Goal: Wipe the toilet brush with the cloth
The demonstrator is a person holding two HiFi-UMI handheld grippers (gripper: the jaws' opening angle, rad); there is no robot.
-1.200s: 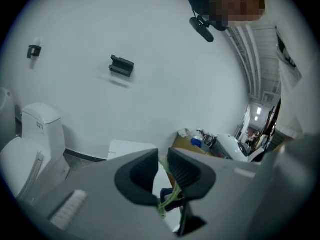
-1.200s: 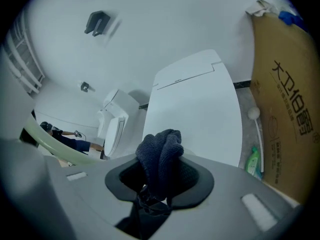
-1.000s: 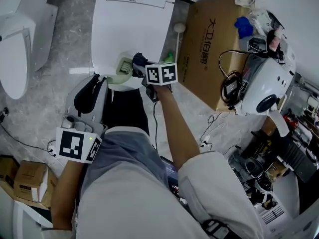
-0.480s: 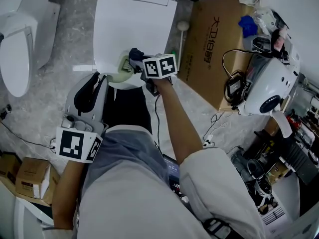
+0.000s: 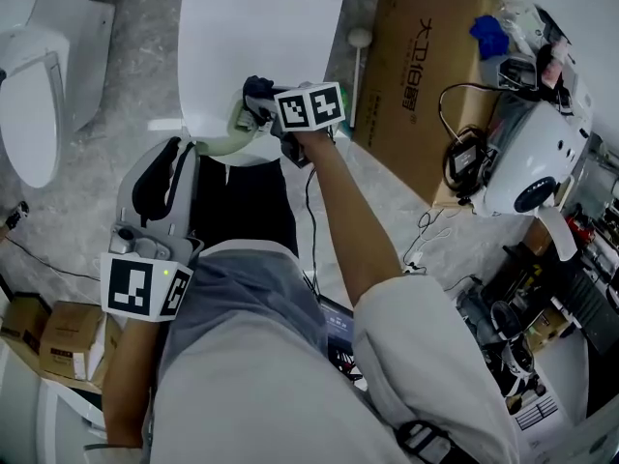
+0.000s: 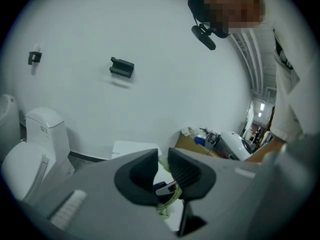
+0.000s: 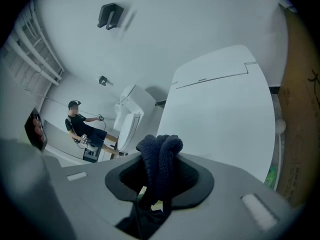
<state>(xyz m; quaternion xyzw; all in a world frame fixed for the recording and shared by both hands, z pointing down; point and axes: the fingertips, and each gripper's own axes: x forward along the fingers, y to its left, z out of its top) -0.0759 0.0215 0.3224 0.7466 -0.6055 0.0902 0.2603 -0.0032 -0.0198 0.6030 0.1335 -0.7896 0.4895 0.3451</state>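
My left gripper [image 5: 184, 146] is at the lower left of the head view, its jaws nearly together on the toilet brush [image 5: 221, 144], whose pale green head curves right toward the other gripper. In the left gripper view the jaws [image 6: 161, 161] pinch a whitish-green part of the brush [image 6: 167, 200]. My right gripper [image 5: 254, 104] is shut on a dark blue cloth [image 5: 256, 89] and holds it against the brush's far end. The cloth [image 7: 160, 151] bulges up between the right gripper's [image 7: 160, 171] jaws and hides the brush in that view.
A white toilet with its lid shut [image 5: 261, 27] lies just beyond both grippers, and a second toilet [image 5: 39, 75] is at the far left. To the right stand a white-knobbed stick [image 5: 359, 39], a cardboard box [image 5: 426, 75] and a white device with cables [image 5: 532, 162].
My right gripper with the cloth has slid a little up and left along the brush's green end. The left gripper has stayed in place.
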